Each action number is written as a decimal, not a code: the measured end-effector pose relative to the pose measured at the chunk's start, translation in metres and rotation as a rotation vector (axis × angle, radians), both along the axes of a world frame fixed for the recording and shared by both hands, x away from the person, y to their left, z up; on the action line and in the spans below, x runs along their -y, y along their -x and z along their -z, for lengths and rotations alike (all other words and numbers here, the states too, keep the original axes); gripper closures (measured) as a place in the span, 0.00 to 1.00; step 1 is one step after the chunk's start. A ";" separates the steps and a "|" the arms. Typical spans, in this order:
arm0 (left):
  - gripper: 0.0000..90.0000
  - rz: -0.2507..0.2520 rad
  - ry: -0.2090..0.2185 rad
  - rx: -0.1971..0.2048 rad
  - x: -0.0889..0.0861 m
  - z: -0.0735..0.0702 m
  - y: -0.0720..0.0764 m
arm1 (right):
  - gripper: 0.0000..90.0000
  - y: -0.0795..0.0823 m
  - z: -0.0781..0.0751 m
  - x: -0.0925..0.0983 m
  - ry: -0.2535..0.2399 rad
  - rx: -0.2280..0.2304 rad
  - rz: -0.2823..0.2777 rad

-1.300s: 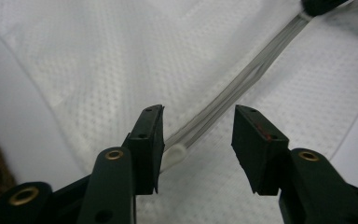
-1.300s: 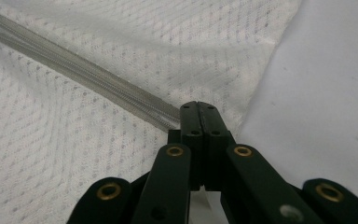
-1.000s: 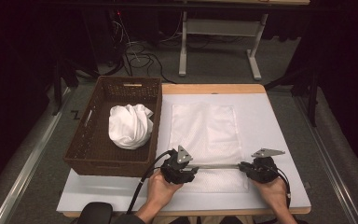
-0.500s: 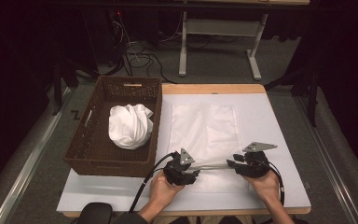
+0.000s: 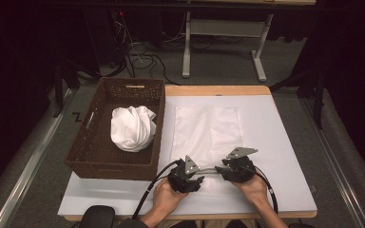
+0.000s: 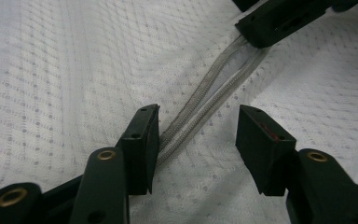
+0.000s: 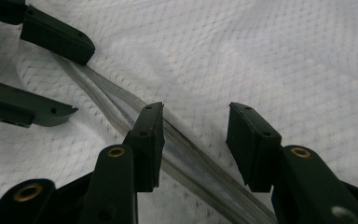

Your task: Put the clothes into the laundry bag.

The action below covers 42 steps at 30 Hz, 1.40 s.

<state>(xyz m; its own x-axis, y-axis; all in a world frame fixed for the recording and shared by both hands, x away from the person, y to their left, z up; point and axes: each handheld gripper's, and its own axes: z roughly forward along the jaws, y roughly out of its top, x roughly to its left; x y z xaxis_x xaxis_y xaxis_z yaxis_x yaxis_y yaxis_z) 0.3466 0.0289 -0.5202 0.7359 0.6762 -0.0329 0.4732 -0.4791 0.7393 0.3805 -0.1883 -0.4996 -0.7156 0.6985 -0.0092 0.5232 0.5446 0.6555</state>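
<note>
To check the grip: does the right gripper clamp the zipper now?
No, the right gripper has its jaws apart, with the zipper lying loose beside one jaw.

White mesh laundry bag (image 5: 208, 129): fine diamond weave with rows of small dots. Its grey zipper strip (image 6: 200, 114): two ribbed bands with a paler line between. Black two-jaw left gripper (image 5: 186, 179) and black two-jaw right gripper (image 5: 236, 170): brass-coloured rivets, grey plates on top. Dark brown woven wicker basket (image 5: 91, 156). Plain white crumpled cloth (image 5: 132, 127). White board (image 5: 275, 142) on a light wooden table (image 5: 218, 90).
</note>
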 end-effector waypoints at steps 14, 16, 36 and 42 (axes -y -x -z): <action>0.55 0.010 -0.008 0.004 0.000 -0.001 0.001 | 0.70 -0.005 0.006 -0.009 0.040 -0.008 -0.020; 0.58 0.018 -0.003 0.011 0.001 -0.003 0.002 | 0.74 -0.006 0.006 -0.008 0.046 -0.002 -0.022; 0.68 0.053 0.050 0.067 0.006 -0.015 0.015 | 0.98 -0.007 0.002 -0.009 0.070 0.010 -0.010; 0.72 0.035 0.016 0.032 0.008 -0.005 0.010 | 0.99 -0.006 -0.004 -0.008 0.058 0.031 -0.009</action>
<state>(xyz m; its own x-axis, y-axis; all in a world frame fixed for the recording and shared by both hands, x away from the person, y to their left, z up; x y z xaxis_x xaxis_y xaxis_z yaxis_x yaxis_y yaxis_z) 0.3368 0.0207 -0.5151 0.7602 0.6494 -0.0194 0.4319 -0.4828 0.7618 0.3862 -0.1806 -0.4955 -0.7209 0.6893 -0.0717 0.4978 0.5870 0.6384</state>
